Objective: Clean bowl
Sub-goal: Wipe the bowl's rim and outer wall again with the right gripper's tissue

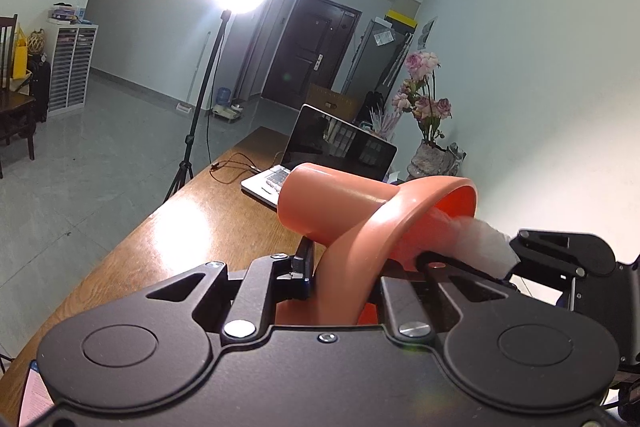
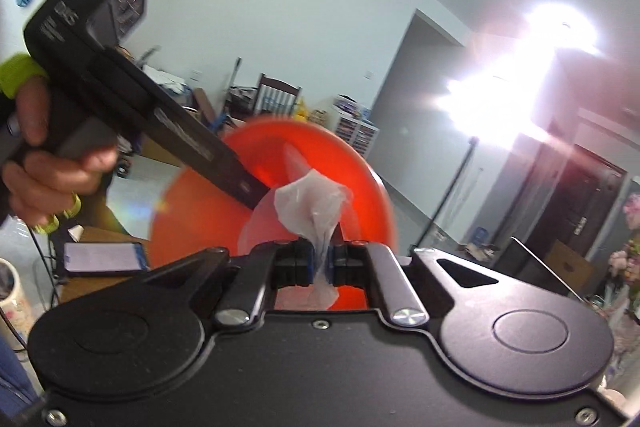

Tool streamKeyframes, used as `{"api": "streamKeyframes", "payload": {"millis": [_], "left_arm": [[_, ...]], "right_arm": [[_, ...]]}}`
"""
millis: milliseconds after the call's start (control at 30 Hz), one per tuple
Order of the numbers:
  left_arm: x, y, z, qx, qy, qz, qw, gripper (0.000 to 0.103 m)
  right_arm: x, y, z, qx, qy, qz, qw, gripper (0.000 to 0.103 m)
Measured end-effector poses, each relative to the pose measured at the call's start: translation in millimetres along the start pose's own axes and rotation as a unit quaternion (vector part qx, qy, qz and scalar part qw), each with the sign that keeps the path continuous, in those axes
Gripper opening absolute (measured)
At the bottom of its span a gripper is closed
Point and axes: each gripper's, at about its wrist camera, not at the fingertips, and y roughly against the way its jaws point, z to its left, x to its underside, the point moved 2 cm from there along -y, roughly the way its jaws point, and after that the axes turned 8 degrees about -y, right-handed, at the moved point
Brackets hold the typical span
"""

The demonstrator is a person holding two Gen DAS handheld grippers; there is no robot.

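Observation:
My left gripper [image 1: 352, 267] is shut on the rim of an orange bowl [image 1: 340, 211] and holds it tilted in the air above the wooden table [image 1: 192, 227]. My right gripper [image 2: 320, 259] is shut on a white tissue [image 2: 312, 203] and presses it into the bowl's inside [image 2: 200, 219]. In the left wrist view the tissue [image 1: 488, 243] and the right gripper [image 1: 560, 259] reach into the bowl from the right. In the right wrist view the left gripper [image 2: 240, 183] grips the bowl's rim from the upper left.
An open laptop [image 1: 332, 147] and a flower vase [image 1: 428, 155] stand on the table's far end by the wall. A lamp on a tripod [image 1: 200, 99] stands beside the table. A phone [image 2: 104, 259] lies on the table below the bowl.

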Motion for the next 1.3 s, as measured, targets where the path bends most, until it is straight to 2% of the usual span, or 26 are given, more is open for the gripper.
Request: {"api": "streamKeyframes", "payload": {"millis": [133,300,367,500,600,667,733,833,900,1033,1200,1300], "left_arm": [[-11.5,2.1,3.5,0.001,0.005,-0.014,0.9999,0.012],[-18.6,2.1,3.7,0.007,0.013,-0.021,0.9997,0.012],[-18.0,2.4,2.3,0.003,0.002,-0.022,0.9998,0.012],[-8.6,5.8,-6.6,-0.010,-0.050,-0.020,0.9985,0.012],[2.0,8.4,-19.8,-0.014,-0.099,-0.017,0.9949,0.012],[9.7,10.0,-31.8,-0.025,-0.147,-0.024,0.9885,0.011],[15.0,10.6,-37.1,-0.028,-0.174,-0.026,0.9841,0.010],[23.5,15.2,-41.0,-0.042,-0.221,-0.033,0.9739,0.009],[28.9,19.4,-43.1,-0.052,-0.264,-0.037,0.9624,0.009],[37.5,24.4,-45.5,-0.057,-0.314,-0.046,0.9467,0.009],[55.7,26.8,-59.7,-0.061,-0.388,-0.062,0.9177,0.009],[61.6,30.7,-58.9,-0.044,-0.382,-0.060,0.9210,0.009]], "right_arm": [[7.8,5.6,-0.6,-0.006,0.000,0.012,1.000,0.007],[13.4,7.3,19.4,-0.043,0.001,0.013,0.999,0.007],[8.4,11.2,28.8,-0.066,-0.005,0.000,0.998,0.007],[-6.1,24.0,23.5,-0.082,-0.038,-0.039,0.995,0.007],[-29.2,32.2,3.6,-0.079,-0.065,-0.073,0.992,0.007],[-40.7,34.9,-2.0,-0.077,-0.049,-0.085,0.992,0.007],[-46.4,29.5,1.7,-0.080,-0.015,-0.085,0.993,0.007],[-49.3,30.0,7.6,-0.094,0.004,-0.082,0.992,0.007],[-52.4,34.1,8.0,-0.101,0.016,-0.080,0.992,0.007],[-58.6,47.0,6.3,-0.115,0.027,-0.086,0.989,0.007],[-62.1,61.1,-4.8,-0.112,0.047,-0.083,0.989,0.007],[-63.0,58.4,-12.4,-0.109,0.047,-0.077,0.990,0.007]]}}
